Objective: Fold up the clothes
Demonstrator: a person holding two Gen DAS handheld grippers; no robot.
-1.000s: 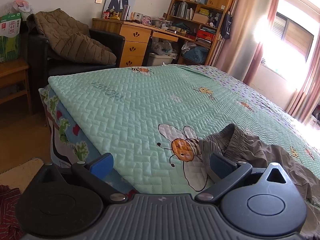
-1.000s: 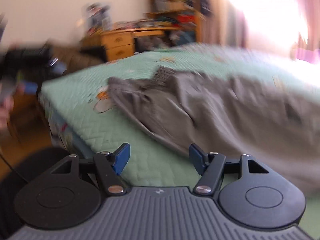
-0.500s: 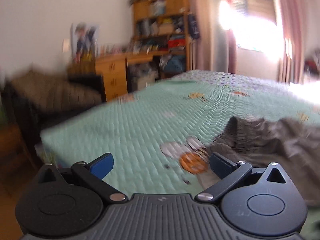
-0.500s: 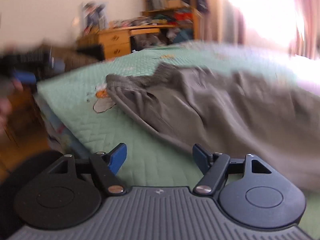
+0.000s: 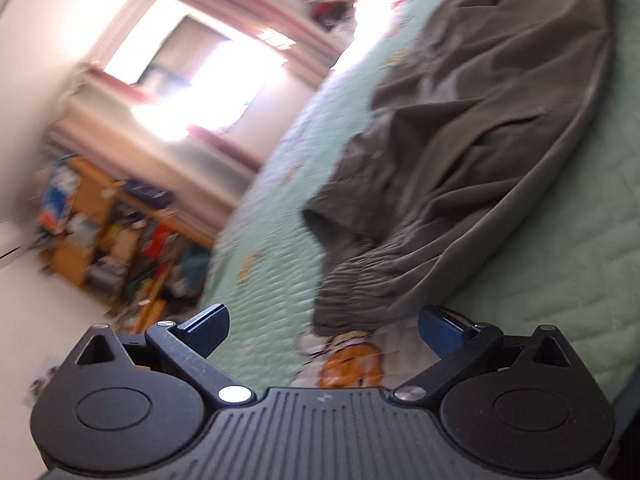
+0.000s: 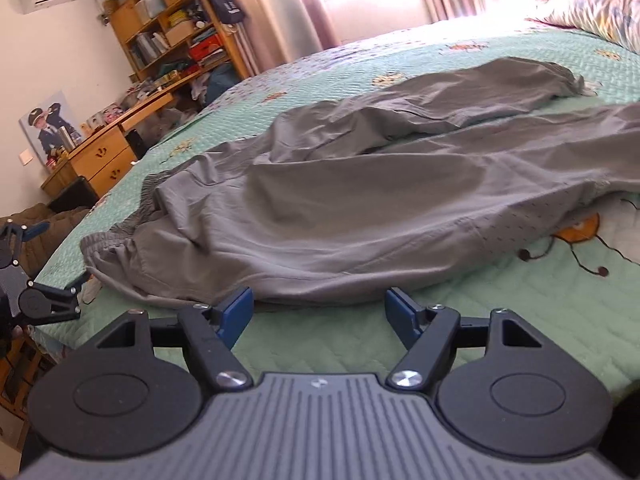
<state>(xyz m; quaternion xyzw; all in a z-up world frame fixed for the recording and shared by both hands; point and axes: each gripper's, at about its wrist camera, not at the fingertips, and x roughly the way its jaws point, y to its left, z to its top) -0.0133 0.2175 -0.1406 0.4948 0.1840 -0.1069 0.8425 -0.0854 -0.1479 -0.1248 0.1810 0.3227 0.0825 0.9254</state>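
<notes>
Grey trousers (image 6: 360,200) lie spread and rumpled on the green quilted bed (image 6: 520,320), legs running to the right. Their elastic waistband (image 5: 352,280) faces my left gripper (image 5: 324,330), which stands open and rolled on its side just short of it, nothing between its fingers. My right gripper (image 6: 318,312) is open too, low over the quilt at the near side seam of the trousers, with no cloth in it. The left gripper (image 6: 24,280) also shows at the far left of the right wrist view, off the bed's corner.
A wooden desk with drawers (image 6: 100,156) and a full bookshelf (image 6: 176,32) stand along the wall beyond the bed. A dark chair with a brown jacket (image 6: 44,232) is at the bed's corner. A patterned pillow (image 6: 592,0) lies at the bed's head. Bright window behind curtains.
The left gripper has rolled about a quarter turn and moved in close to the waistband. The right gripper has swung along the bed's side toward the trousers' middle. Both stayed open.
</notes>
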